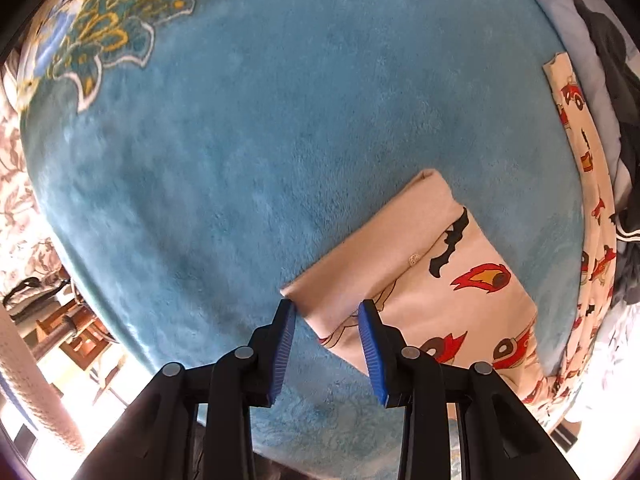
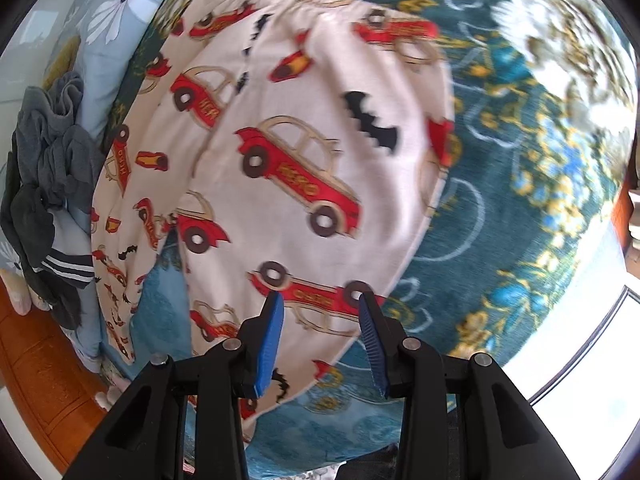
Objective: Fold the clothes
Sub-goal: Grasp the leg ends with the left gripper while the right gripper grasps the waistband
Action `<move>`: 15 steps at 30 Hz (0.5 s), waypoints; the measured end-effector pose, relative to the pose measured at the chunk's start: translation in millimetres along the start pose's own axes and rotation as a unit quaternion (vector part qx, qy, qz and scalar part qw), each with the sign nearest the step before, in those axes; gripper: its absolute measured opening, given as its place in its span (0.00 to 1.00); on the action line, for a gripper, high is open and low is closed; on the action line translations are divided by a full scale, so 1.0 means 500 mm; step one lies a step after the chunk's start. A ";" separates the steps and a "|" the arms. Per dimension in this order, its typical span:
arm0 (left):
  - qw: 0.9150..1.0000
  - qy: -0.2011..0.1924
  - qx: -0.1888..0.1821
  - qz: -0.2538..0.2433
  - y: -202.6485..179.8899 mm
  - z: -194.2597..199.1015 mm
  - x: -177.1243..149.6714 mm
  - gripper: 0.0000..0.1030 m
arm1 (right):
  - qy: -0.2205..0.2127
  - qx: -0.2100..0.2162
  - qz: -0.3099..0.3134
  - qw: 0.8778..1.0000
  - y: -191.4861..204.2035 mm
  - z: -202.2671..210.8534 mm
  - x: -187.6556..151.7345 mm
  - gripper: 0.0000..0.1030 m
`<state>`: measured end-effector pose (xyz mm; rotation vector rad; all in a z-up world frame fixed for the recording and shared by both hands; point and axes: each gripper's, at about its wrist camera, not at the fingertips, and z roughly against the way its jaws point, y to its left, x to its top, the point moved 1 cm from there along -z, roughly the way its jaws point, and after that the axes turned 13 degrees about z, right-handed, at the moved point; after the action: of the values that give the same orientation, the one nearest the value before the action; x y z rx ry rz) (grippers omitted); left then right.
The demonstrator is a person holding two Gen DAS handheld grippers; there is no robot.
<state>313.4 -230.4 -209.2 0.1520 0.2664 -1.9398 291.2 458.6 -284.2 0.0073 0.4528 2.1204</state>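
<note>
Your left gripper (image 1: 326,306) is open, holding nothing; the folded car-print top (image 1: 416,280) lies on the blue blanket (image 1: 240,140) just ahead, its corner between the tips. Your right gripper (image 2: 320,300) is also open, over the car-print pants (image 2: 288,152) spread ahead. Fabric looks light, limp, non-slippery: pinch hems or corners, not mid-panel. Grey clothes (image 2: 48,160) sit far left.

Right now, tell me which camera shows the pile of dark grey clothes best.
The right wrist view: the dark grey clothes sit bunched at its left edge, folds and white stripes visible. The left wrist view catches only a dark sliver at its right rim.
</note>
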 end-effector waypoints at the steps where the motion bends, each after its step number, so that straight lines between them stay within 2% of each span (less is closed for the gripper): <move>1: 1.000 -0.005 -0.004 0.010 0.007 -0.001 0.000 0.35 | -0.001 0.004 -0.007 1.000 -0.014 0.004 0.001 0.39; 4: 0.998 -0.024 -0.030 0.050 0.033 0.008 0.000 0.35 | -0.011 0.013 -0.035 0.999 -0.065 0.014 0.011 0.39; 6: 0.996 -0.044 -0.042 0.062 0.047 0.014 -0.006 0.27 | -0.024 0.029 -0.067 0.997 -0.108 0.015 0.022 0.39; 7: 0.996 -0.050 -0.043 0.065 0.051 0.014 -0.008 0.21 | -0.028 0.035 -0.080 0.996 -0.125 0.012 0.025 0.39; 9: 0.995 -0.062 -0.043 0.070 0.056 0.014 -0.011 0.18 | -0.038 0.037 -0.095 0.994 -0.157 0.008 0.036 0.39; 11: 0.995 -0.070 -0.039 0.066 0.055 0.015 -0.011 0.11 | -0.052 0.040 -0.109 0.992 -0.190 0.008 0.051 0.39; 15: 0.994 -0.080 -0.034 0.062 0.062 0.022 -0.010 0.08 | -0.082 0.061 -0.123 0.987 -0.230 0.012 0.089 0.39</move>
<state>344.0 -239.9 -200.8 -0.0310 0.2115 -1.8053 360.0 553.6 -323.1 0.1847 0.4593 1.8302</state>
